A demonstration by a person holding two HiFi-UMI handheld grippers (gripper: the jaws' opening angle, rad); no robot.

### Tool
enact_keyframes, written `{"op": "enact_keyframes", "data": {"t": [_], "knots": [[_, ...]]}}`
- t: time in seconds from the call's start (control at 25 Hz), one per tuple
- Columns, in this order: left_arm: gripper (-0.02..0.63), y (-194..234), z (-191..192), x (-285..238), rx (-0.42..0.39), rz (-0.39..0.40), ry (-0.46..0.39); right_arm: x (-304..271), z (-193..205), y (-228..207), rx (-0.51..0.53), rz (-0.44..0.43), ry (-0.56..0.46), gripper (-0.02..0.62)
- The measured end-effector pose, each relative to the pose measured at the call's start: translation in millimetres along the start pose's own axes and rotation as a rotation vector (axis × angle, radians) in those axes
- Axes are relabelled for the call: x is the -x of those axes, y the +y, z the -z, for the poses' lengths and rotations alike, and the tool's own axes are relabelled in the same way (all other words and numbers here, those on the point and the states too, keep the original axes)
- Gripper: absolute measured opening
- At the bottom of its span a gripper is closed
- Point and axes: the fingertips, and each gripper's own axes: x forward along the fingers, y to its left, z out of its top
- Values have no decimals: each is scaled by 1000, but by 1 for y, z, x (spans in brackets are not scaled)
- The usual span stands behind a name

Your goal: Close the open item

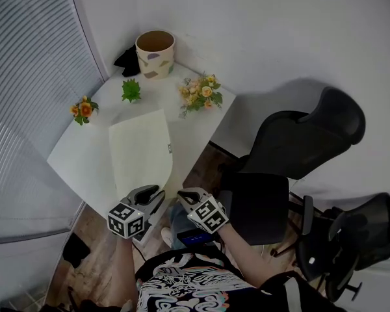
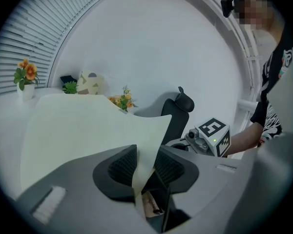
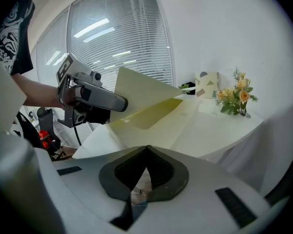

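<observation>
A pale yellow folder [image 1: 140,151] lies on the white table [image 1: 75,164], reaching its near edge. In the right gripper view its top cover [image 3: 146,89] stands raised above the lower leaf [image 3: 185,126]. My left gripper [image 1: 153,194] is at the cover's near corner. The cover sheet [image 2: 83,130] runs between the jaws of my left gripper [image 2: 145,165], which stand slightly apart and do not pinch it. My right gripper [image 1: 185,195] hovers just off the table's front edge, beside the left one. In its own view, my right gripper [image 3: 146,152] is shut with nothing held.
At the table's back stand a speckled pot [image 1: 155,52], a small green plant [image 1: 131,90], a yellow bouquet [image 1: 200,93] and, on the left, orange flowers [image 1: 84,109]. Black office chairs [image 1: 299,142] are to the right. Window blinds [image 1: 26,77] run along the left.
</observation>
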Motion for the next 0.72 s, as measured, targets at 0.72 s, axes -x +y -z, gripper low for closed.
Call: {"op": "enact_keyframes", "data": {"t": [0.72], "knots": [[120,4,16,-16,10,53,166,-3,-1,0,-23,-62,31,3]]}}
